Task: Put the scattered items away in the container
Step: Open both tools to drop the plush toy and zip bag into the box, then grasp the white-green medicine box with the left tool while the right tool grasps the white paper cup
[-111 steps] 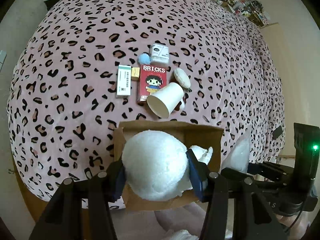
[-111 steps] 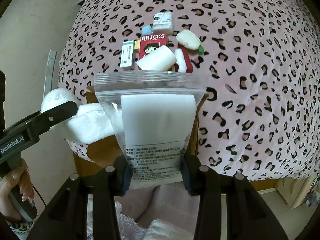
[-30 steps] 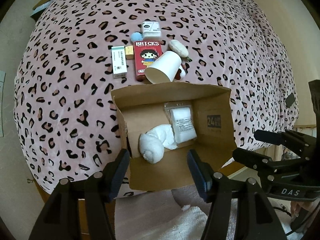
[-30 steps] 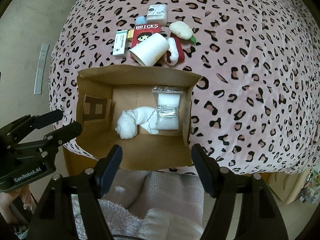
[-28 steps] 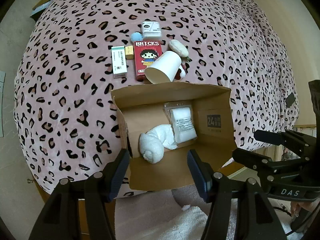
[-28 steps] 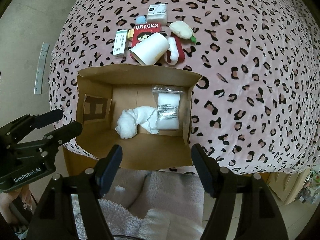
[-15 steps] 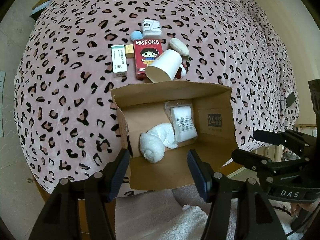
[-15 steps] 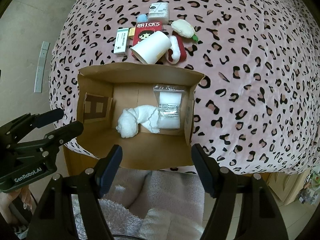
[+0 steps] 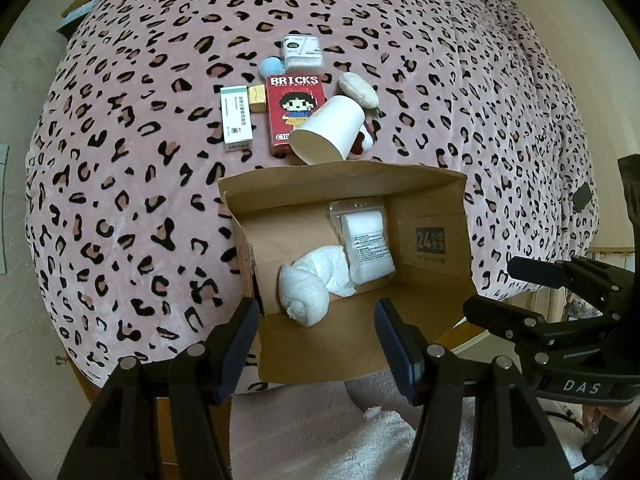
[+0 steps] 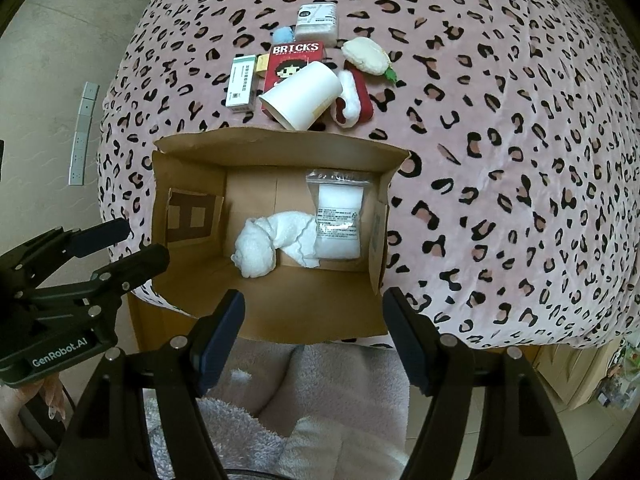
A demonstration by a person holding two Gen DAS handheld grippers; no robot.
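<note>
Cardboard box (image 9: 434,184) sits at six o'clock on the bed (image 9: 120,184) — towel (image 9: 308,284) and pouch (image 9: 366,246) inside — while my left claw (image 9: 316,338) and right claw (image 10: 312,330) gape empty.

2 wrist views, both high above the bed edge, facing steeply down along their own fingers. Left view: cardboard box (image 9: 352,248) centred, right gripper (image 9: 492,292) at its right edge. Right view: same box (image 10: 276,216), left gripper (image 10: 136,246) at left. Shared: box, its contents, leopard blanket (image 9: 120,160), item cluster beyond.
</note>
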